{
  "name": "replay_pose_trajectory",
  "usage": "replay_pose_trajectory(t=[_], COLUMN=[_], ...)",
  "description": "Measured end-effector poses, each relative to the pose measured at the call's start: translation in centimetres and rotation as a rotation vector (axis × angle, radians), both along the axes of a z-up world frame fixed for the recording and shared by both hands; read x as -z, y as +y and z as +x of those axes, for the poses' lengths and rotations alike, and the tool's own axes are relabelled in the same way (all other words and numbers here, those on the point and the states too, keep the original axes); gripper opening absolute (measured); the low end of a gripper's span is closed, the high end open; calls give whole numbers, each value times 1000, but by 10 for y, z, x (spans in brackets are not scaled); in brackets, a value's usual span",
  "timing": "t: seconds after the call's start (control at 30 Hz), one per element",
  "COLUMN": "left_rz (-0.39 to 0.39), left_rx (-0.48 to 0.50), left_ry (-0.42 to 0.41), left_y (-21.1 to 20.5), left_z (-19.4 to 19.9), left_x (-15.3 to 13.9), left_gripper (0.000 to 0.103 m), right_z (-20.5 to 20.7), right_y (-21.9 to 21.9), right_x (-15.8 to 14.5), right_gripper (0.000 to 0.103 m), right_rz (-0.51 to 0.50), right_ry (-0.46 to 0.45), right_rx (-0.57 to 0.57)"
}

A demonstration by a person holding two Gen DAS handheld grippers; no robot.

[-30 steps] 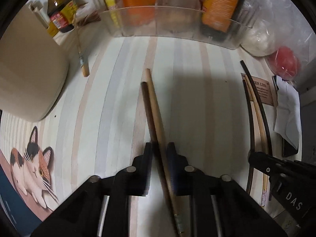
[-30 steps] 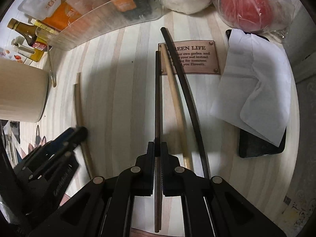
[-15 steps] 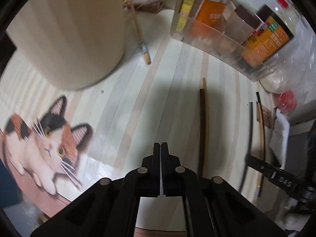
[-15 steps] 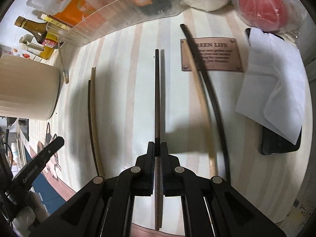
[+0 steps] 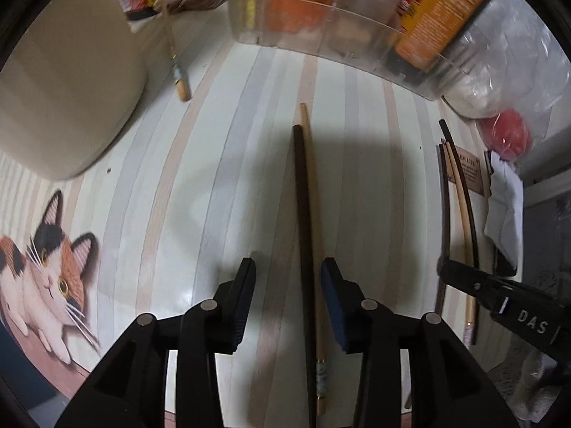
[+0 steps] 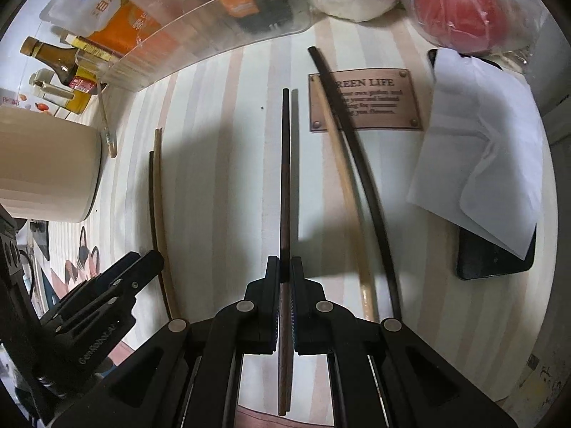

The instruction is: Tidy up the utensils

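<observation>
A dark chopstick [image 5: 301, 214] and a light wooden chopstick [image 5: 314, 221] lie side by side on the striped mat. My left gripper [image 5: 287, 267] is open, its jaws on either side of the pair. My right gripper [image 6: 284, 267] is shut on a dark brown chopstick [image 6: 284, 178] and holds it lengthwise over the mat. To its right lie a light chopstick [image 6: 346, 192] and a black chopstick [image 6: 360, 164]. The left pair also shows in the right wrist view [image 6: 158, 207], beside my left gripper [image 6: 142, 264].
A cream cylindrical container [image 5: 64, 82] stands at the left. A clear plastic bin [image 5: 339, 32] with packets stands at the back. A small brush [image 5: 176, 71], a copper plaque [image 6: 364, 103], white paper [image 6: 481, 157] over a black phone [image 6: 492, 256], and bagged items [image 6: 460, 3] surround the mat.
My left gripper was shut and beside the pair half a second ago; now it is open and straddles it. My right gripper still holds its chopstick and has shifted slightly.
</observation>
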State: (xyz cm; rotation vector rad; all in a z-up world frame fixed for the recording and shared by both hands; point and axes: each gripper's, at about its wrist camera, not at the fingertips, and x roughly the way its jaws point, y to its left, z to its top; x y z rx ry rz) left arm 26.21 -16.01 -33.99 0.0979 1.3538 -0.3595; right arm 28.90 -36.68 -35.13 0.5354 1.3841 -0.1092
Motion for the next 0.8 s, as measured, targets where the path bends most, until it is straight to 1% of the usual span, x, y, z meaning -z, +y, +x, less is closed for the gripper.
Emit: replay_pose_trajectory(t=[0.07,0.17,0.2,0.3,0.37,0.43,0.47,0.53,0.57,0.63,0.67,0.77,0.8], left_rz=[27,42,48,100,140,161,156,128,82,3,-11,10,34], left_rx=[18,33,35,39,21,-24,-51,-136,-185,-242,-248,-236,-233], left_ry=[-18,-36,-39,-55,-68,-69,-61,-37,-15,1,1,-16,-22], left_y=[-5,-9,-16,-22,-19,-2,8,36,49,65,68,68,68], left_z=[-1,-4,-2,-2,1,4,7,13,16,17,18,20,20], left_x=[1,3,5,8,10,11,11,9,6,-1,-3,-7,-8], left_gripper=[37,38,38,38,39,39,39,39,36,36,36,36,36], right_z=[-1,-1,-1,-2,-2,-4,-4,-5,-4,-3,-3,-1,-1], right_y=[0,1,1,-2,-4,-7,-7,-9,-9,-9,-9,-7,-6], right_x=[-2,-4,-5,-6,-7,-8,-8,-10,-9,-9,-9,-8,-8], right_gripper=[5,5,5,5,5,5,5,5,5,5,5,5,5], right_rz=[-6,-8,-11,-12,-13,-10,-6,-6,-4,3,4,12,11], right_ry=[-4,-11,-15,-18,-21,-23,-24,-28,-28,-29,-29,-27,-27], right_rx=[2,2,1,2,2,3,3,1,1,2,1,-5,-9])
